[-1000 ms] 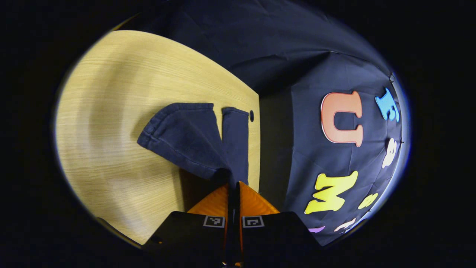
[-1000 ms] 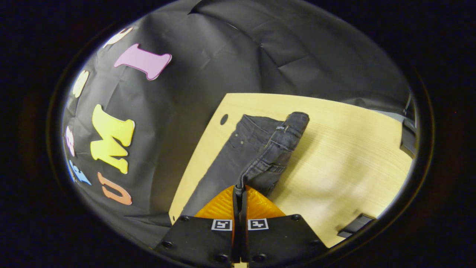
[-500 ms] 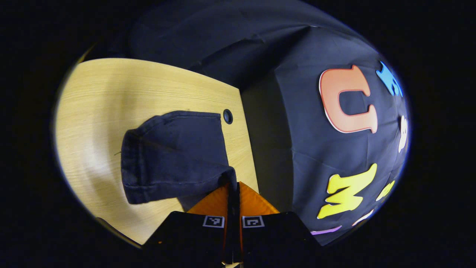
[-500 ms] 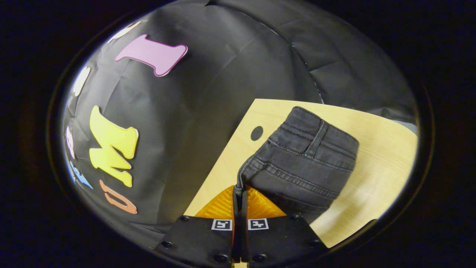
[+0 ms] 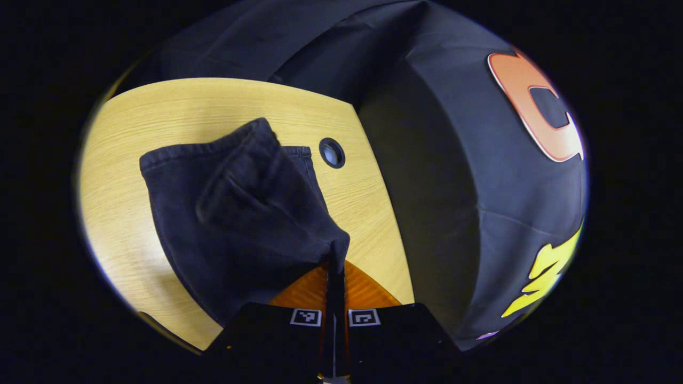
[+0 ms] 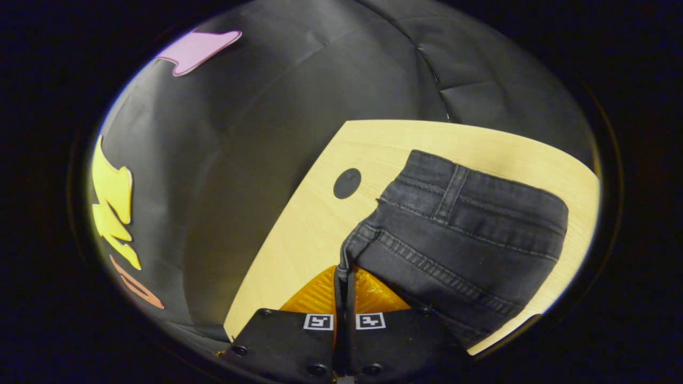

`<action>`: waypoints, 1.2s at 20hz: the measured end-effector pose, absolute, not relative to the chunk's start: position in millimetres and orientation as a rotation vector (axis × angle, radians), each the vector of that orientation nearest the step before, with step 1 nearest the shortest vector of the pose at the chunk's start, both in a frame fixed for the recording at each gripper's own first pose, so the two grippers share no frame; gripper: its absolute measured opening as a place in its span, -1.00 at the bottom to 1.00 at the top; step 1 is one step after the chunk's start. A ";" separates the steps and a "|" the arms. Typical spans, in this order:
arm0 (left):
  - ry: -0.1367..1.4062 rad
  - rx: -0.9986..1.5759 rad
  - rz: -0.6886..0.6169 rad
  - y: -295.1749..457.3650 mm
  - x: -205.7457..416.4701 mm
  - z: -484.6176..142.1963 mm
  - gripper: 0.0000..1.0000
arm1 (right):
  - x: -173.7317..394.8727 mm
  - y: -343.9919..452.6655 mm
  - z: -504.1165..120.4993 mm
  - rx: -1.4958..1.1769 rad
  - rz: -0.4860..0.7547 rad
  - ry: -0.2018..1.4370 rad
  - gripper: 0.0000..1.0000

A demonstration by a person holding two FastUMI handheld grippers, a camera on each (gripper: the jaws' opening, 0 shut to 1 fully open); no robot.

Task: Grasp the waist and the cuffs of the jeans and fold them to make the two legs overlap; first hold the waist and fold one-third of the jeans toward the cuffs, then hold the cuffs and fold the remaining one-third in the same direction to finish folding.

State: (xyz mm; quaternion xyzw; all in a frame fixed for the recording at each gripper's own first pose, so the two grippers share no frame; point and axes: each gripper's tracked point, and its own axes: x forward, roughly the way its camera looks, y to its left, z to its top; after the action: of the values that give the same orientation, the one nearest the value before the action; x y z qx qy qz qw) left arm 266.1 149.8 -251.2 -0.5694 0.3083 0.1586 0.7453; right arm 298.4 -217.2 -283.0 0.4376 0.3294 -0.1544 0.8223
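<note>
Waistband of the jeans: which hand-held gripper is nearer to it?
Right. The right hand-held gripper pinches the jeans at the waistband edge. The left hand-held gripper pinches the dark cloth at the cuffs end.

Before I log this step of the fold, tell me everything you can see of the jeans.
The jeans are dark denim, near black, with stitched seams and a belt loop on the waistband, which shows in the right gripper view. The hemmed cuffs show in the left gripper view. They lie bunched on the light wooden table, near its round hole. The left gripper is shut on cloth at the cuff end, the right gripper on the waist edge.
</note>
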 end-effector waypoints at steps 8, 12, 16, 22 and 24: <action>0.709 -1.156 0.311 143.2 254.9 -264.0 -0.89 | 297.1 -212.2 -288.4 0.905 -0.335 0.711 -0.97; 0.656 -0.862 0.238 142.7 235.1 -222.7 0.63 | 310.7 -196.8 -276.7 0.894 -0.261 0.687 -0.20; 0.657 -0.673 0.190 124.5 215.5 -206.4 0.97 | 305.2 -185.1 -270.0 0.671 -0.213 0.693 0.77; 0.525 -0.416 0.107 114.9 191.2 -137.7 0.97 | 288.7 -184.9 -240.0 0.451 -0.180 0.587 0.95; 0.469 -0.335 0.077 109.3 179.8 -111.8 0.97 | 272.7 -187.7 -218.1 0.350 -0.175 0.528 0.95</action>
State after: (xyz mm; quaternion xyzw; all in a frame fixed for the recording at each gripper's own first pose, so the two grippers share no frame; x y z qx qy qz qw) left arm 179.8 109.3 -111.8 -0.1651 0.2313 0.0379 0.9580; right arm 272.7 -187.7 -218.1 0.1720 0.2591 -0.0859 0.9465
